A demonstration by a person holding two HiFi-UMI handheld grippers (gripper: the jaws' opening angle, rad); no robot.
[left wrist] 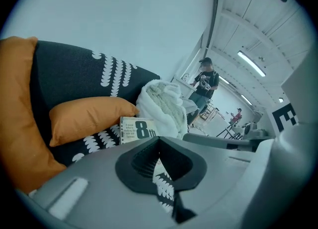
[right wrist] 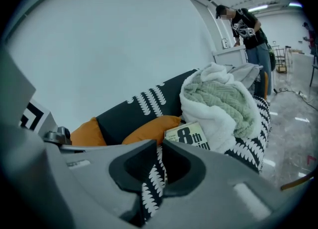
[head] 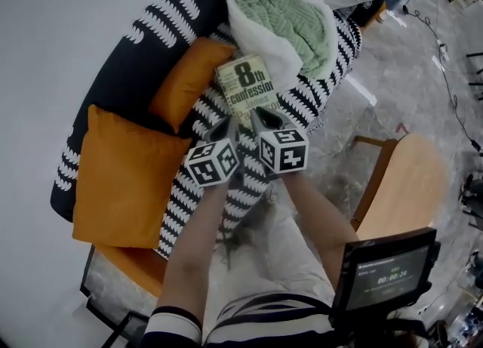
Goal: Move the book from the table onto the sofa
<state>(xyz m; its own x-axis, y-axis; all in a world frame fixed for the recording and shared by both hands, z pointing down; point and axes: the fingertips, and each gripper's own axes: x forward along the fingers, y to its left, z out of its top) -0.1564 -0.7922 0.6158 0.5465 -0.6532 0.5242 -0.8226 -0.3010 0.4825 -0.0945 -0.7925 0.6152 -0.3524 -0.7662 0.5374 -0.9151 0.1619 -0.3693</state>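
Note:
The book (head: 245, 86), a pale paperback with a big "8th" on its cover, lies face up on the black-and-white patterned sofa (head: 241, 195), between an orange cushion and a heaped blanket. It also shows in the left gripper view as the book (left wrist: 136, 129) and in the right gripper view as the book (right wrist: 191, 136), beyond the jaws in each. My left gripper (head: 229, 126) and right gripper (head: 261, 115) hover side by side just short of the book's near edge, apart from it. The left gripper (left wrist: 159, 139) is shut on nothing. The right gripper (right wrist: 161, 144) has its tips nearly touching, with nothing between them.
A green-and-white blanket (head: 287, 7) is piled behind the book. A small orange cushion (head: 189, 78) and a large one (head: 124, 177) lie to its left. A wooden table (head: 407, 184) stands at the right. A screen (head: 385, 271) is near my body. A person (right wrist: 246, 24) stands far off.

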